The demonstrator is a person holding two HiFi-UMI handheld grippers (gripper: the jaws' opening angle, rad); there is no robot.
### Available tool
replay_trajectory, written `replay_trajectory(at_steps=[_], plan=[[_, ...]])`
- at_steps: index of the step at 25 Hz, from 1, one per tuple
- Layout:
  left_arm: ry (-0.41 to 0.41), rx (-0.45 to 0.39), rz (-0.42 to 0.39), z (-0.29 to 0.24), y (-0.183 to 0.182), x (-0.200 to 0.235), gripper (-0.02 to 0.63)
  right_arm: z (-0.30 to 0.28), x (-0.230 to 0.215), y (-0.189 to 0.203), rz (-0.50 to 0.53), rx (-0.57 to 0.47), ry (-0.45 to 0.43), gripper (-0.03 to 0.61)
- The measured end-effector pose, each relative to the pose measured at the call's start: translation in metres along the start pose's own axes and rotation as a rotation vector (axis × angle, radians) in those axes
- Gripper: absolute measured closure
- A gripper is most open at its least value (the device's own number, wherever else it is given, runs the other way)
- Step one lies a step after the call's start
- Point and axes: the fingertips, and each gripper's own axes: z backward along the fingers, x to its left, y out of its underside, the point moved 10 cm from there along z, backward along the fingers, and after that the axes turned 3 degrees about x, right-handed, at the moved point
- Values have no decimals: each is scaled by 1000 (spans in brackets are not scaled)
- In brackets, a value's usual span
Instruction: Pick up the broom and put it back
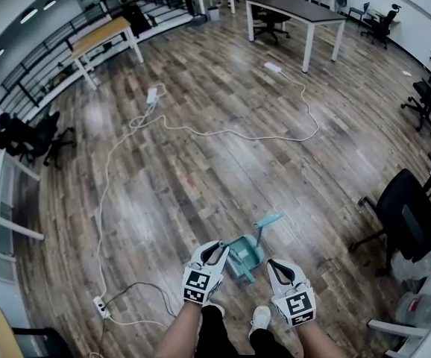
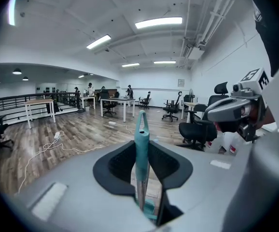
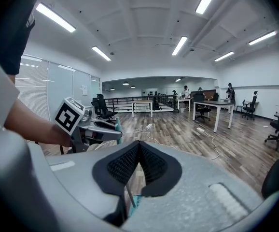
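Left gripper (image 1: 217, 250) and right gripper (image 1: 275, 265) flank the teal broom and dustpan (image 1: 247, 250), near. White cable (image 1: 223, 132) crosses wood floor (image 1: 200, 185) beyond.

— Underfoot?
— Glossy wood-plank floor (image 1: 200, 170).
— Lying on it?
— White cable (image 1: 230, 133), snaking between power strips (image 1: 273, 67). Farther off, a dark table (image 1: 297, 10) and a pale table (image 1: 100, 36). Black chairs (image 1: 406, 211) along the edges.

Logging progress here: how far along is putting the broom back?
Done: the left hand-held gripper grips the teal broom by its handle, apparently lifted off the floor. In hand: holding it. Left: putting it back; no storage spot is evident.
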Motion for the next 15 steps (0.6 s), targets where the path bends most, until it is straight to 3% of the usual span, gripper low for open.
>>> replay_trajectory(at_steps=[8, 15], plan=[[-25, -93, -53, 49, -61, -17, 512, 14, -1, -47, 50, -104, -10, 575], [-58, -175, -62, 87, -88, -17, 514, 20, 6, -76, 81, -149, -43, 575]])
